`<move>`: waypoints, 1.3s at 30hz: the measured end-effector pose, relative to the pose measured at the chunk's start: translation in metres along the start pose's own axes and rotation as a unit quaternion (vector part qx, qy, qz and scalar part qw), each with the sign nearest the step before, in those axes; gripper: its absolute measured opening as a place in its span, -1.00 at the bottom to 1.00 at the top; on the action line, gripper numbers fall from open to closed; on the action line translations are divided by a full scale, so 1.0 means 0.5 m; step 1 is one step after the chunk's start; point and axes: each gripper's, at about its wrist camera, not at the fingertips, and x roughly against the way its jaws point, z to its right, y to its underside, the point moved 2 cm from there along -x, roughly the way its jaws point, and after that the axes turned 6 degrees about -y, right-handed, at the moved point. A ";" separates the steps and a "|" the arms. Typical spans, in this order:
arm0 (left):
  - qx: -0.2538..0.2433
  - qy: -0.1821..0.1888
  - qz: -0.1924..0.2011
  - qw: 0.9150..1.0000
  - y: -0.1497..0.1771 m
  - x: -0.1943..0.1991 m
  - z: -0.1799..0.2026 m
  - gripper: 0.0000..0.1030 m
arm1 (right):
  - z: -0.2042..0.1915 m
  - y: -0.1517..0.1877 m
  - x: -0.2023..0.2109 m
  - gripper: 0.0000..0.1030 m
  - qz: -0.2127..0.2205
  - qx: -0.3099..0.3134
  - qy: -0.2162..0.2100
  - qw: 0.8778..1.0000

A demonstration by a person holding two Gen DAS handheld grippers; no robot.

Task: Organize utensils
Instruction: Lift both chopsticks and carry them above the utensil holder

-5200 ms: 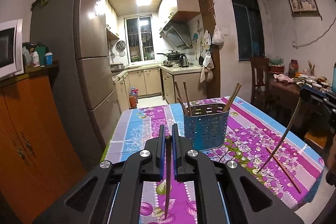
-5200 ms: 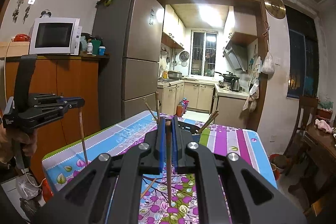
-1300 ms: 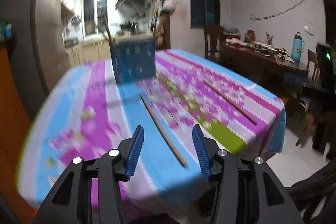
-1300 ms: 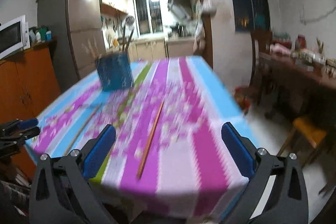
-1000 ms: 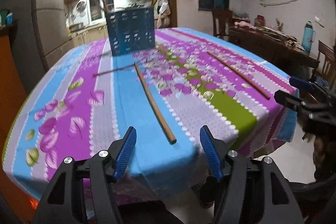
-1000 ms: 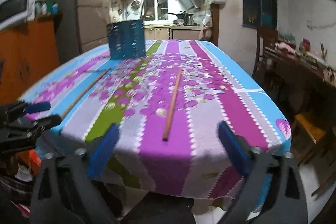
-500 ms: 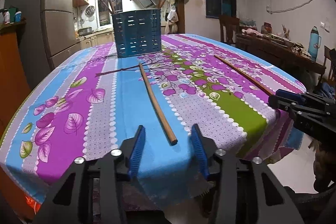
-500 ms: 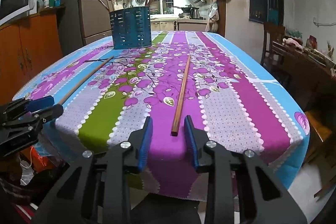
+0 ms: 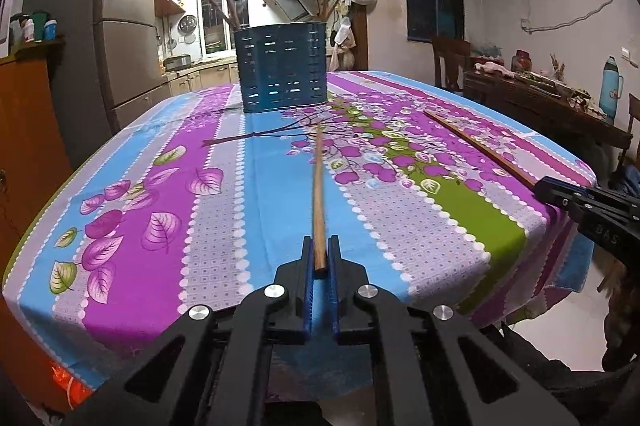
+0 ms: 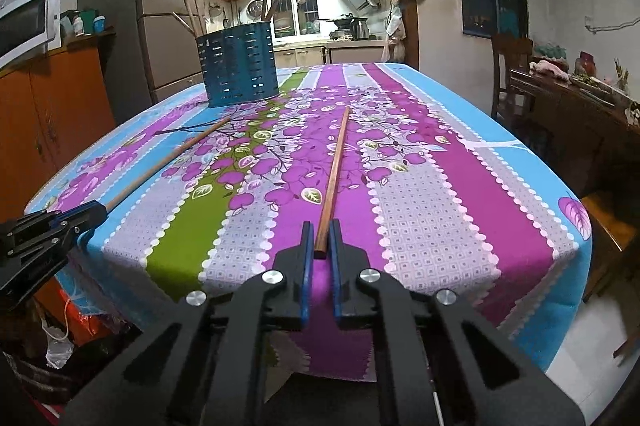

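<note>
Near edge of table (image 9: 168, 290): both grippers work right at the cloth's drop-off, side by side. Left gripper (image 9: 320, 254) is clenched on the near end of a wooden chopstick (image 9: 318, 186); the rest of the stick runs straight away over the floral tablecloth (image 10: 440, 186) toward the holder, seemingly resting on the cloth. Right gripper (image 10: 321, 238) is likewise clamped on the near end of a second chopstick (image 10: 334, 162), which also points toward the far side of the table. The two sticks lie well apart, and an open stretch of cloth separates their far tips from the holder.

Blue slotted utensil holder (image 9: 282, 66) stands upright near the far edge of the table, left of centre in the right wrist view (image 10: 240, 66).

Open room: cloth between the sticks and to either side is bare. An orange cabinet (image 10: 48, 106) stands beyond the left edge; a dark side table (image 9: 540, 106) and a wooden chair (image 10: 512, 66) stand beyond the right, with floor between.

Count:
- Chopsticks on the table: two, each gripped at its near end.
- Chopsticks standing in the holder: several, roughly five in the right wrist view (image 10: 196, 14); exact number unclear.
- Holder: one.
- Grippers: two.
</note>
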 end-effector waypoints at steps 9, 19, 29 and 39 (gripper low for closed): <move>-0.016 -0.032 0.043 0.998 -0.022 0.034 -0.018 -0.85 | -0.016 -0.045 0.019 -0.89 0.025 0.021 0.000 0.999; -0.011 -0.058 0.075 0.995 -0.075 0.073 -0.065 -0.85 | -0.054 -0.127 0.048 -0.89 0.072 0.070 -0.010 0.995; -0.004 -0.086 0.123 0.989 -0.175 0.119 -0.121 -0.85 | -0.104 -0.224 0.063 -0.89 0.113 0.101 -0.041 0.988; 0.001 -0.071 0.162 0.984 -0.283 0.137 -0.152 -0.85 | -0.140 -0.328 0.054 -0.90 0.139 0.120 -0.079 0.980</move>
